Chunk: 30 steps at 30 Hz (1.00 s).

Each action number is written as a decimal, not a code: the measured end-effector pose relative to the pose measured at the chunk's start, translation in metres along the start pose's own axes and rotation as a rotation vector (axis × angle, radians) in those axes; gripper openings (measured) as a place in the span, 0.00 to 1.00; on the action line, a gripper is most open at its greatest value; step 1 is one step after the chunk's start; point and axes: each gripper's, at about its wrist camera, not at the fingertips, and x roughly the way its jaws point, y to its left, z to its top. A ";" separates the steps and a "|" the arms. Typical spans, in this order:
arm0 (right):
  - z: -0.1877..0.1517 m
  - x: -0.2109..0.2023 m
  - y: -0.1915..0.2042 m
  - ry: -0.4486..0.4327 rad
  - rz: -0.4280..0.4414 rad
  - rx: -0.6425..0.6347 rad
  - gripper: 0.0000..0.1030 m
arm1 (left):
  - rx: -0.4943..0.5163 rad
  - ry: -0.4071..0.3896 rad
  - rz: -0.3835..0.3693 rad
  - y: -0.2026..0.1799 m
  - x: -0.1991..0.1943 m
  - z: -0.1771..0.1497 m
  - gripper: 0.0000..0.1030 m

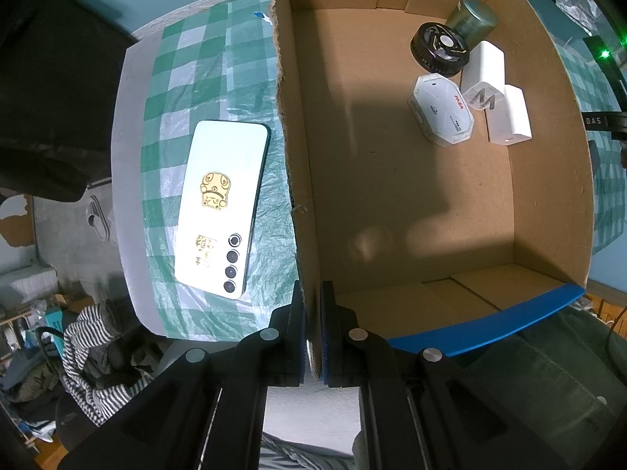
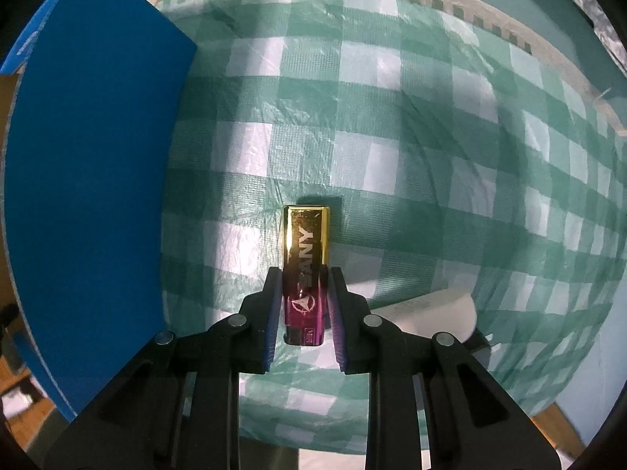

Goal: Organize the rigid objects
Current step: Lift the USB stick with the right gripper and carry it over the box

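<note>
In the left wrist view an open cardboard box with blue tape on its rims stands on the green checked tablecloth. My left gripper is shut on the box's near left wall. Inside, at the far right, lie a black round fan, a dark jar, a white hexagonal case and white adapters. A white phone with gold stickers lies left of the box. In the right wrist view my right gripper is shut on a gold-and-purple lighter lying on the cloth.
The blue outer wall of the box fills the left of the right wrist view. A white curled paper lies to the right of the right gripper. Striped clothing and clutter sit on the floor beyond the table edge.
</note>
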 end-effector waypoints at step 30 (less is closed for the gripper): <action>0.002 -0.108 0.062 -0.125 0.051 -0.244 0.22 | -0.007 -0.001 -0.006 0.000 -0.001 0.000 0.04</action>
